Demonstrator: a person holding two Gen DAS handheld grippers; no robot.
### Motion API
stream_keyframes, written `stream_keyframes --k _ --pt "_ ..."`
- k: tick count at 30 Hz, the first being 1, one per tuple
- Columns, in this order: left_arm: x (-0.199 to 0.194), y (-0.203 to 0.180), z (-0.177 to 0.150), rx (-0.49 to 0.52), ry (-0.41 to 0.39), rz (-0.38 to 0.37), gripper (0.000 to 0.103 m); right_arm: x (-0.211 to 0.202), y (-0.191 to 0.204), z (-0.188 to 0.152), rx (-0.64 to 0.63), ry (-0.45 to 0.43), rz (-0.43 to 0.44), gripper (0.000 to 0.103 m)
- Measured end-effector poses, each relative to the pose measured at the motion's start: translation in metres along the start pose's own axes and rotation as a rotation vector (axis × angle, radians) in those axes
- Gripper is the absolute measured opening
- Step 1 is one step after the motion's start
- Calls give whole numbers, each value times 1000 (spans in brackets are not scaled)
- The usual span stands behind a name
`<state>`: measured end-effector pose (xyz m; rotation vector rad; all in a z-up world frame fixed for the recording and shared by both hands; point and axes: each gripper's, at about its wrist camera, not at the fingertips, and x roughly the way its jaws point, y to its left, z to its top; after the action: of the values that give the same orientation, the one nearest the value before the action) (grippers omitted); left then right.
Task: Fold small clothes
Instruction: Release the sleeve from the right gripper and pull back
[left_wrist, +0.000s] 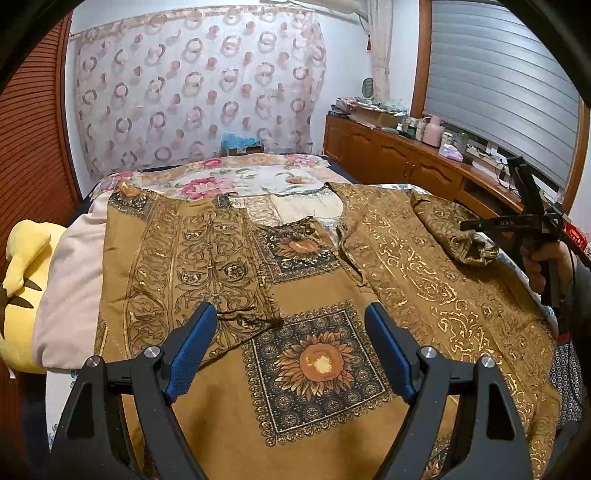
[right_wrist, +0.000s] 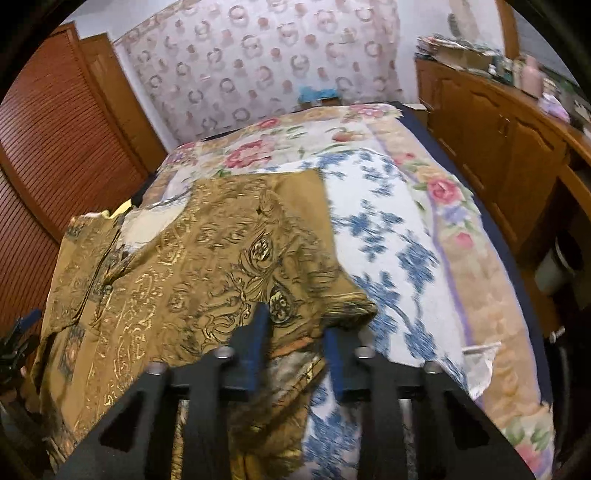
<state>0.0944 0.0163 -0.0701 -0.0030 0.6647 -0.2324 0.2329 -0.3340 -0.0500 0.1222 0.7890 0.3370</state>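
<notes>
— What's over on the left?

— A yellow plush toy (left_wrist: 22, 266) at the bed's edge, a pale pillow (left_wrist: 70, 266) just beside it. Then the brown patterned top (left_wrist: 229, 398) spread flat across the floral bedspread (right_wrist: 388, 229), its left sleeve already folded in over the body.

— And the left gripper (left_wrist: 291, 343)?

— Hovering above the sunflower panel, blue pads spread wide, nothing between them.

— The right one?

— The right gripper (right_wrist: 295, 343) has the right sleeve's cuff (right_wrist: 347, 306) bunched between its fingers, lifted off the bedspread. The jaws are narrowed on the cloth, though that view is blurred.

— Beyond it?

— A wooden cabinet (left_wrist: 399, 151) along the wall, cluttered on top.
</notes>
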Motion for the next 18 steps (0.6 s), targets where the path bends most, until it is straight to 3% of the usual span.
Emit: stream_keyframes --k 3,9,14,16,18 --pt "0 2 0 -7 -2 0 83 -5 16 5 -38 -32 14 9" --pt "-1 3 -1 -7 -3 1 83 -14 63 11 -130 -65 99 9" --pt "-2 8 -1 -8 -5 5 83 -23 92 9 -198 -80 172 19" --pt "-2 10 -1 -12 -6 6 83 -28 96 7 -231 -91 181 36" --pt "-2 12 0 -15 -9 9 83 -29 92 4 -252 -111 146 44"
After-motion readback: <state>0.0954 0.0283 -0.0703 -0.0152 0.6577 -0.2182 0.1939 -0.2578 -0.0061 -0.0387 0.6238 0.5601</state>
